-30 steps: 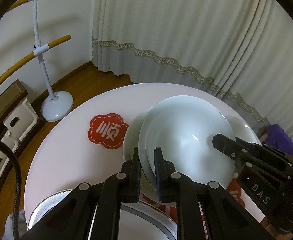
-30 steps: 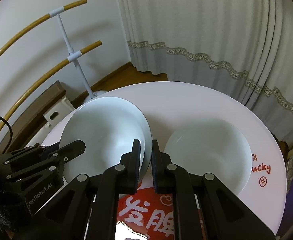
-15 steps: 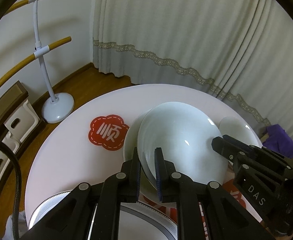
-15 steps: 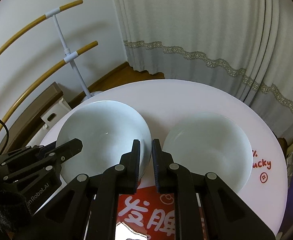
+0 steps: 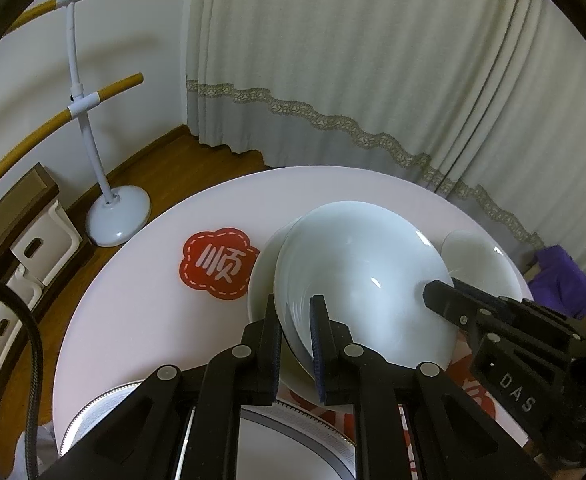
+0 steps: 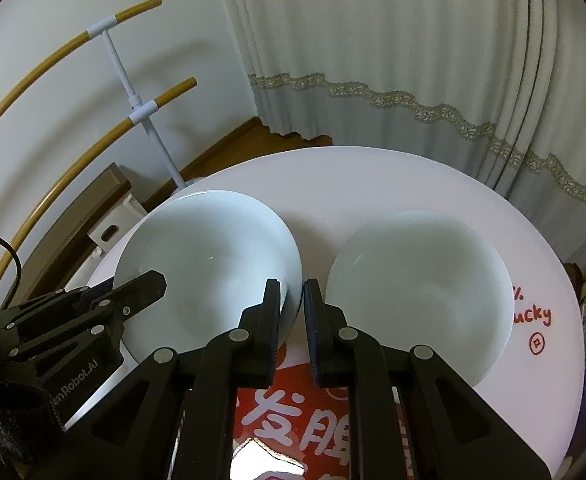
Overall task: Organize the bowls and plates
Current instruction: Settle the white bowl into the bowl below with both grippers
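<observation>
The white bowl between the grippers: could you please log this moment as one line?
left gripper: shut on white bowl rim | right gripper: shut on opposite rim | white bowl: tilted over plate

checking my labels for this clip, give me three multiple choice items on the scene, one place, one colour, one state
1. In the left wrist view, where is the red sticker relative to the held bowl?
A on its left
B on its right
C inside it

2. What colour is the cloth by the curtain?
A yellow
B purple
C green

3. How do the left gripper jaws stand?
A wide open
B shut on a spoon
C shut on the held bowl's rim

Answers: 1 A, the sticker lies on the table left of the bowl; 2 B, it is plainly purple; 3 C, the rim sits pinched between the jaws.
</observation>
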Action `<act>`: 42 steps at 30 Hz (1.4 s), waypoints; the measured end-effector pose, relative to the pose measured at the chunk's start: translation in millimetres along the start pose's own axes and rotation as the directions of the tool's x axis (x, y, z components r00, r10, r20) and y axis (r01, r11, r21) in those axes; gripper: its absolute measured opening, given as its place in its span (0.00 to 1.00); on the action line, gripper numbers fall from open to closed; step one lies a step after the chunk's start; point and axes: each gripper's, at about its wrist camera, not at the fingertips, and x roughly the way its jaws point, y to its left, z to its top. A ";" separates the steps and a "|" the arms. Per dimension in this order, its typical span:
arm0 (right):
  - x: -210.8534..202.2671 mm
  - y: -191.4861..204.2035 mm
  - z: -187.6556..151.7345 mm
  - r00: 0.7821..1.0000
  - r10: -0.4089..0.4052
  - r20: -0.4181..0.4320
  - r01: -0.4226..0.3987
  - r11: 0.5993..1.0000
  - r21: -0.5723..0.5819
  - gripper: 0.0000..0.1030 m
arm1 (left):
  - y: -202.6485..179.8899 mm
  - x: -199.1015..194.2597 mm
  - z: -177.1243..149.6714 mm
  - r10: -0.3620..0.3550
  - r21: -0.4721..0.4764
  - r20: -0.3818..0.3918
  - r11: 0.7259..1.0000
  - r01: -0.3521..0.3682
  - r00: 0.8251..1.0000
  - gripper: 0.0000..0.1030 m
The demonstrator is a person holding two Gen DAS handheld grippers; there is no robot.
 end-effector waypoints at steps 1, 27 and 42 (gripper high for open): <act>0.3 -1.8 0.6 1.000 0.009 -0.002 -0.009 1.000 0.006 0.13 | 0.3 0.0 0.0 0.000 -0.001 -0.002 1.000 0.000 1.000 0.10; 0.9 -4.2 0.0 0.999 0.029 -0.024 -0.028 0.999 0.020 0.14 | -13.5 -25.9 -3.4 0.049 0.006 -0.017 0.999 -0.049 0.999 0.15; -1.5 -11.4 0.6 0.998 0.056 -0.022 -0.055 0.998 0.035 0.14 | -5.4 -40.1 -5.5 0.060 0.000 0.004 0.998 -0.060 0.998 0.35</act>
